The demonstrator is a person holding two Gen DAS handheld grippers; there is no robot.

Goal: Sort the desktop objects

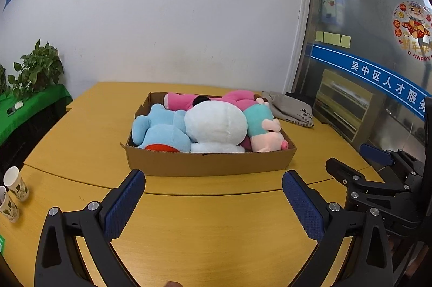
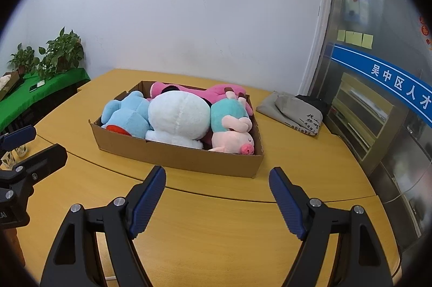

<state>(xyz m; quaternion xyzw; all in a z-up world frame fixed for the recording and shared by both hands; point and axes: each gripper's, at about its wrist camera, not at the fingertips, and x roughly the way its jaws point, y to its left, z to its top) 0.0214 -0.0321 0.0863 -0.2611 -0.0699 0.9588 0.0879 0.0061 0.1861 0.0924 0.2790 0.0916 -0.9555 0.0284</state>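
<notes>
While the left gripper (image 1: 213, 179) hangs over the near part of the wooden desk (image 1: 81, 152), its blue-padded fingers (image 1: 124, 208) stand wide apart with nothing between them. Just beyond them sits a shallow cardboard box (image 1: 208, 162), packed with a blue plush (image 1: 162, 131), a white plush (image 1: 216, 124), a pink plush (image 1: 235, 96) along the back and a teal-and-pink pig plush (image 1: 266, 130). Two paper cups (image 1: 12, 192) stand at the desk's left edge; a grey cloth bag (image 1: 291, 108) lies toward the far right corner.

From the right wrist, the right gripper (image 2: 217, 176) likewise hovers over bare desk, its fingers (image 2: 147, 203) spread wide and empty, short of the box's near wall. Potted plants (image 2: 62, 52) sit on a green-covered side table (image 2: 40, 92).
</notes>
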